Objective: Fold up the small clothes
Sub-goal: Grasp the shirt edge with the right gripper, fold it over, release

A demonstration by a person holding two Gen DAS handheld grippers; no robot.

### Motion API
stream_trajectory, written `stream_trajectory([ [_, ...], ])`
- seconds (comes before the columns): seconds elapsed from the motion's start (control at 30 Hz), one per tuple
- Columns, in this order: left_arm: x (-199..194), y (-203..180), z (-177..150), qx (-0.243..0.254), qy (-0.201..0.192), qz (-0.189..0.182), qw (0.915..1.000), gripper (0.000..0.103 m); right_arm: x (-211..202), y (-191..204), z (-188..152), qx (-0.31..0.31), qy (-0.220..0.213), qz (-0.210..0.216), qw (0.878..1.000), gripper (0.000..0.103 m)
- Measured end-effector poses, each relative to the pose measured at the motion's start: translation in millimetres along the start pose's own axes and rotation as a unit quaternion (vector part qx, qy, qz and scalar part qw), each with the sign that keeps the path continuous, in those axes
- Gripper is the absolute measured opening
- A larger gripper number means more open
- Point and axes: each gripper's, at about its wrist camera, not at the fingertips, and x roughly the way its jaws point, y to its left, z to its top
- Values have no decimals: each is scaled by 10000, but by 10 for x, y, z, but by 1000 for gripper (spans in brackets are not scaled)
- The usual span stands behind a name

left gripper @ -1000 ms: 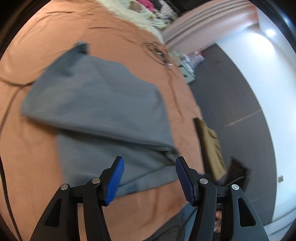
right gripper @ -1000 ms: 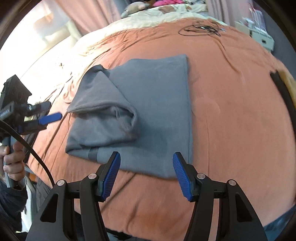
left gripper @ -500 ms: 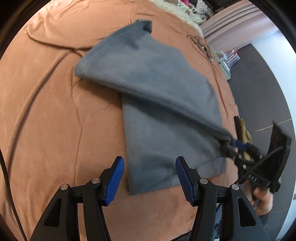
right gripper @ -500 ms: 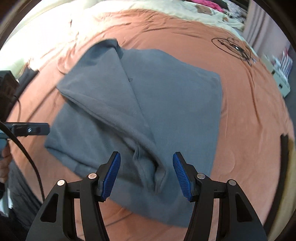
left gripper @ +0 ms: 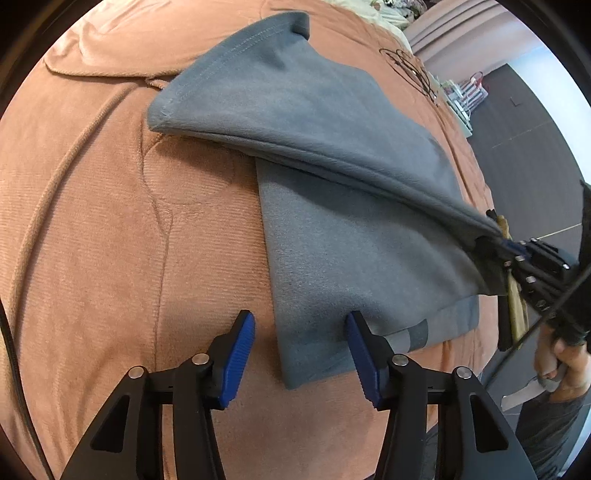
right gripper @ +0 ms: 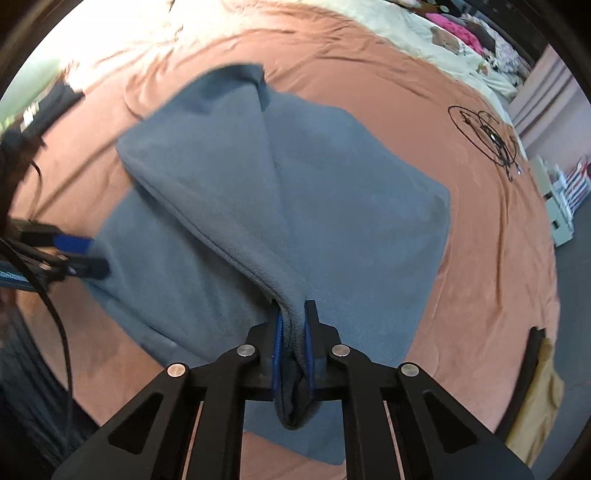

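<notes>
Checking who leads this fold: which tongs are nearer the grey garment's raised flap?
Right. The right tongs are clamped on the flap of the grey garment; the left tongs stand open, straddling its flat near corner.

A slate-grey fleece garment (left gripper: 332, 206) lies on a terracotta-orange bedspread (left gripper: 110, 229) with fine ribbed lines. The garment's hem band (left gripper: 439, 328) shows alternating lighter and darker grey blocks. A black circular line drawing (right gripper: 487, 136) marks the bedspread. Both hand-held grippers — the left hand-held gripper (left gripper: 299, 347) and the right hand-held gripper (right gripper: 293, 343) — are black with ridged royal-blue pads (left gripper: 240, 358). Beyond lies pale cream bedding (right gripper: 424, 33) with a bright pink item (right gripper: 454, 31). The curtains (left gripper: 461, 33) are dusty pink.
</notes>
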Motion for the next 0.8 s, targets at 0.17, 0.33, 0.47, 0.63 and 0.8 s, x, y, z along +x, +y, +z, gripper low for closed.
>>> stream_trajectory([
  [0.17, -62, 65, 1, -14, 3, -72, 10000, 50, -228, -268, -173, 646, -211, 731, 9950, 5],
  [0.33, -78, -10, 29, 185, -1, -56, 9998, 49, -334, -570, -411, 1272, -439, 1353, 9816, 4],
  [0.47, -21, -114, 56, 338, 31, 60, 9994, 49, -283, -829, -672, 1727, -558, 1770, 9673, 4],
  [0.63, 103, -158, 57, 443, 132, 273, 9986, 46, -2, -1070, -1011, 2203, -489, 1979, 9539, 4],
  [0.8, 127, -147, 77, 438, 179, 310, 9984, 44, 322, -1237, -1328, 2587, -389, 2211, 9395, 4],
])
